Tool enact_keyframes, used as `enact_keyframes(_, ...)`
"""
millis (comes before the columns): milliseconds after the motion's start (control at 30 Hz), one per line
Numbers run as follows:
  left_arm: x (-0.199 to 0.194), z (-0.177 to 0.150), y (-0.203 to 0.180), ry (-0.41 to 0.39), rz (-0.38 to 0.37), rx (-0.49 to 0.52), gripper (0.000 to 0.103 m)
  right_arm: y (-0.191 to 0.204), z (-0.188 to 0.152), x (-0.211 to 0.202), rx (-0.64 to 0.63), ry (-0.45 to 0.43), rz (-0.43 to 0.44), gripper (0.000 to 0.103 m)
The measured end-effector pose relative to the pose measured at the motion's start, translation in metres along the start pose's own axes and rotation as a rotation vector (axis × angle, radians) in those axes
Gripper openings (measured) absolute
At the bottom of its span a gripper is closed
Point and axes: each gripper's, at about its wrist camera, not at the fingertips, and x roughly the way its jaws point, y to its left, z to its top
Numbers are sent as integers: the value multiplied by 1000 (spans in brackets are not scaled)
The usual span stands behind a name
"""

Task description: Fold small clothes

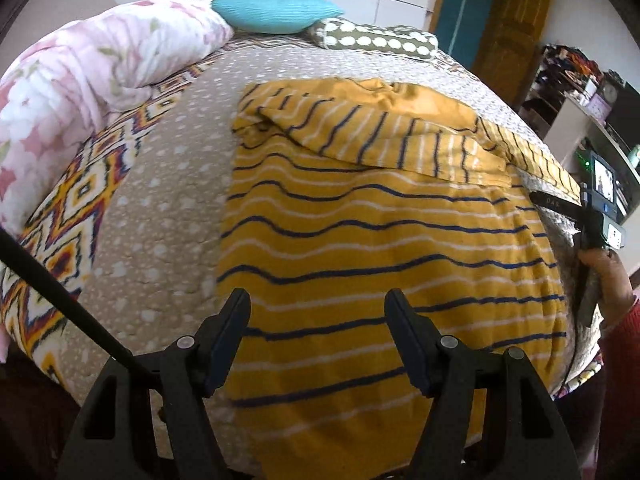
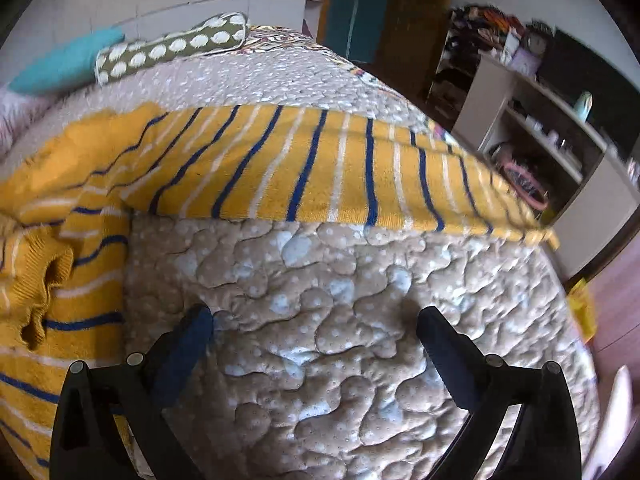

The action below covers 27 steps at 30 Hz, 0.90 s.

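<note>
Mustard-yellow striped top [image 1: 380, 248] with navy and white lines lies spread flat on a bed [image 1: 168, 208] covered by a beige quilted spread, laid out this way so its edges can be reached for folding. One sleeve [image 1: 380, 136] is already turned in across the chest near the far end. The other sleeve [image 2: 320, 176] stretches straight out sideways over the quilt toward the bed's edge, seemingly not yet folded.

Left hand-held gripper [image 1: 318, 340] hovers over the near hem of the top, its jaws wide apart and empty, likely poised to pin or lift the hem. Right hand-held gripper [image 2: 316, 344] is also spread wide and holding nothing, hanging over bare quilt just beside the body of the top, with the outstretched sleeve ahead of it; that placement suggests the sleeve is its next target.

Floral duvet [image 1: 80, 80], a teal pillow [image 1: 276, 12] and a spotted cushion [image 1: 376, 42] sit at the head of the bed, well clear of the garment.
</note>
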Motion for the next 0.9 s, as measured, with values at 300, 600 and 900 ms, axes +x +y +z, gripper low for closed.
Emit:
enact_keyframes(300, 8, 9, -8, -6, -70, 31, 68, -6, -2, 2, 40, 5, 54, 103)
enact_keyframes(600, 28, 13, -12, 36, -128, 13, 68, -6, -3, 1, 43, 3, 57, 103)
enact_keyframes(900, 32, 13, -5, 49, -111, -6, 68, -6, -3, 1, 42, 3, 56, 103)
